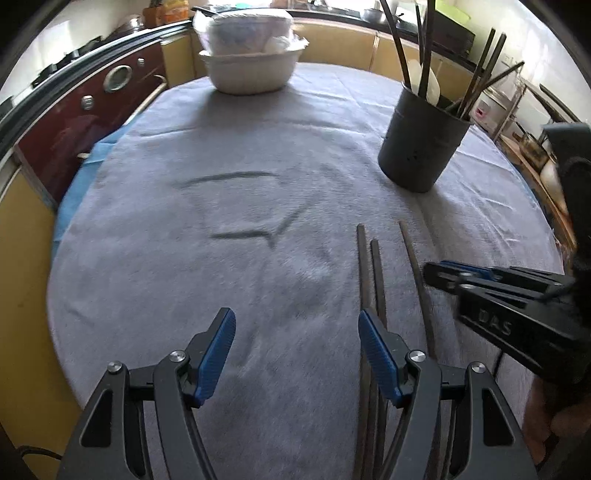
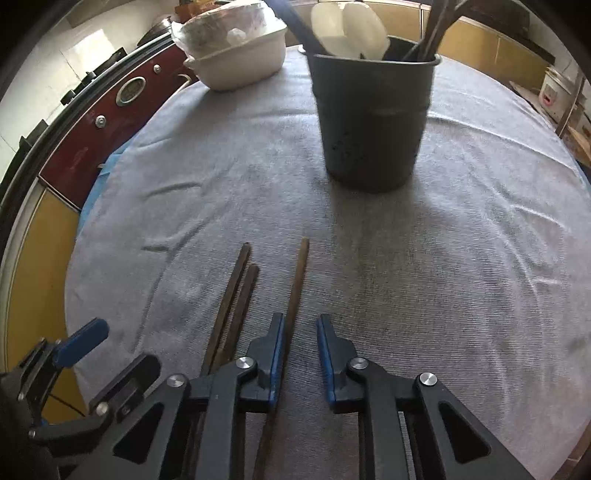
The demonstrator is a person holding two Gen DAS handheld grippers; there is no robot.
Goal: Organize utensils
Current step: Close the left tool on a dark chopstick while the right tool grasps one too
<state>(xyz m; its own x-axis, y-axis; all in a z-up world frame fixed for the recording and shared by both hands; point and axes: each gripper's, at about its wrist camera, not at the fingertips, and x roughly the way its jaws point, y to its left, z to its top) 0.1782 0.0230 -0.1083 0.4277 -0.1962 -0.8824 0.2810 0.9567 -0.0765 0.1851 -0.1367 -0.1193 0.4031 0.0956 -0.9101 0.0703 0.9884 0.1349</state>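
Blue-padded, your left gripper (image 1: 297, 330) gaped wide and held nothing; two dark wooden chopsticks (image 1: 371, 273) lay just beyond its right jaw. Your right gripper (image 2: 301, 334) stood partly open, empty, a third brown chopstick (image 2: 298, 275) beside its left jaw.

Chopsticks on the cloth: three long, thin, dark brown sticks are laid flat. Two (image 2: 236, 302) are placed side by side, touching. The third chopstick (image 2: 295, 291) is laid alone, a little to their right, apart from them. Their far ends are pointed toward the cup.

Cup: a dark grey metal cup (image 2: 369, 122) is stood upright, farther back on the cloth, well apart from the loose sticks.

Things in the cup: more dark chopsticks (image 1: 476, 85) and two white spoons (image 2: 351, 33) are stood inside, leaning out over the rim.
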